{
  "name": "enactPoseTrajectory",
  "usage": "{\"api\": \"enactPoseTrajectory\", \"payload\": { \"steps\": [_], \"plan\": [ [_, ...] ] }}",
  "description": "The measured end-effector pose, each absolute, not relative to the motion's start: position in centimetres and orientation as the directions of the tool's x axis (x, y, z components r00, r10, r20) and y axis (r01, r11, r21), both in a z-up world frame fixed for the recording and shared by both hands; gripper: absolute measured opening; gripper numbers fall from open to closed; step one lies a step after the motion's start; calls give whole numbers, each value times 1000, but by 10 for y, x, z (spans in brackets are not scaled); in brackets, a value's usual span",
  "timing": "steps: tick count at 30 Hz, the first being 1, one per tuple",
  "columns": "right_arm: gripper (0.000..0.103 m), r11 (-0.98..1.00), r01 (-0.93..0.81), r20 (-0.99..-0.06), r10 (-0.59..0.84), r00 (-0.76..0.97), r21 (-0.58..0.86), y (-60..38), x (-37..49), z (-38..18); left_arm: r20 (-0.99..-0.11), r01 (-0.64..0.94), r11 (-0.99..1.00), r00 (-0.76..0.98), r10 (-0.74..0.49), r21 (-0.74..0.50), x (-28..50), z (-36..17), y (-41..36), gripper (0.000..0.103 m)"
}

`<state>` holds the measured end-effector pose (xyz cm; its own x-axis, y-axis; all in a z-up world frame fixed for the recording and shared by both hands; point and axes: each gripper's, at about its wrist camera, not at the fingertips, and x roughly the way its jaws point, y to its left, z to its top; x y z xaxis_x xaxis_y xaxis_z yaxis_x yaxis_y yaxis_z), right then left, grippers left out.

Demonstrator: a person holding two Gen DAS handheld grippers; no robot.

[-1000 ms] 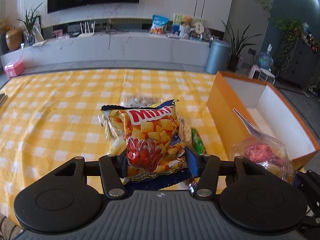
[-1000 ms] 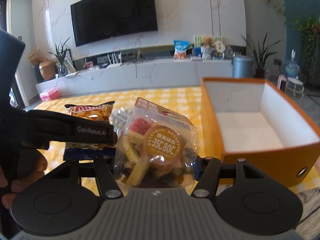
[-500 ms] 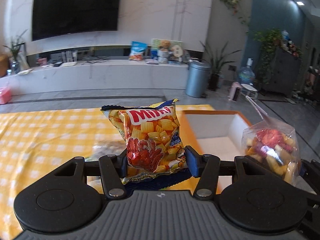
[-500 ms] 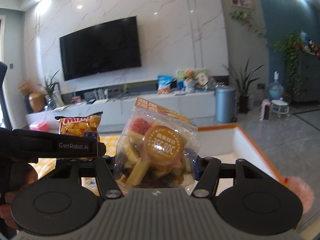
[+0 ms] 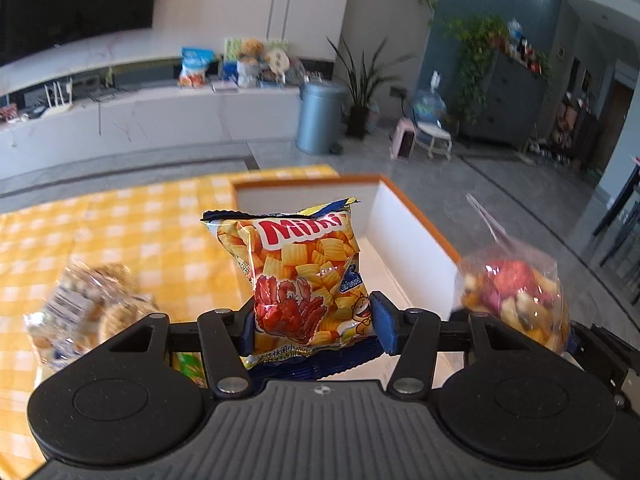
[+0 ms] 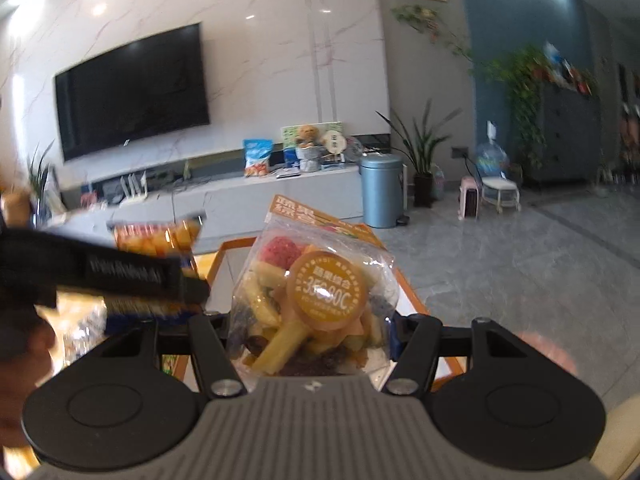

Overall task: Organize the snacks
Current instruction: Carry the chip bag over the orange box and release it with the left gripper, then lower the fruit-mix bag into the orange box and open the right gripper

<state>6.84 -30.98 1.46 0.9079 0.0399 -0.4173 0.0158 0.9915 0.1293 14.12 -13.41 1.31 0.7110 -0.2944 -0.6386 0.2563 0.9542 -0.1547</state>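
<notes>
Having swung right since a moment ago, the left gripper [image 5: 313, 320] clamps the Mimi chip bag [image 5: 302, 276] above the orange box [image 5: 416, 216], while the right gripper [image 6: 312, 334] pinches the dried-fruit bag [image 6: 316, 300] over it too.

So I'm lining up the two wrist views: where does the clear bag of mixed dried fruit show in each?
Left wrist: dried fruit bag at the right edge, beside the chips bag.
Right wrist: the same bag at centre, between the right gripper fingers.
Shared landmark: the orange box behind it.
</notes>
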Motion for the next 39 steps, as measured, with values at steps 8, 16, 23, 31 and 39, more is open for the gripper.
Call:
{"api": "enactPoseTrajectory", "payload": {
  "steps": [8, 16, 23, 31, 39],
  "plan": [
    [60, 981, 25, -453, 66, 889, 194, -323, 82, -5, -678, 239, 954, 672, -299, -183, 154, -5, -141, 63],
    [60, 959, 99, -438, 29, 898, 266, -332, 77, -9, -700, 214, 945, 634, -327, -247, 166, -18, -142, 63],
    [60, 942, 116, -425, 31, 905, 316, -339, 75, -10, -719, 240, 946, 616, -322, -218, 160, -22, -151, 63],
    [60, 941, 117, -427, 31, 904, 316, -340, 77, -10, -705, 263, 940, 625, -336, -215, 144, -15, -144, 75],
    [60, 969, 106, -448, 6, 894, 225, -333, 78, -1, -647, 225, 951, 697, -310, -212, 135, 5, -124, 82]
  ]
}}
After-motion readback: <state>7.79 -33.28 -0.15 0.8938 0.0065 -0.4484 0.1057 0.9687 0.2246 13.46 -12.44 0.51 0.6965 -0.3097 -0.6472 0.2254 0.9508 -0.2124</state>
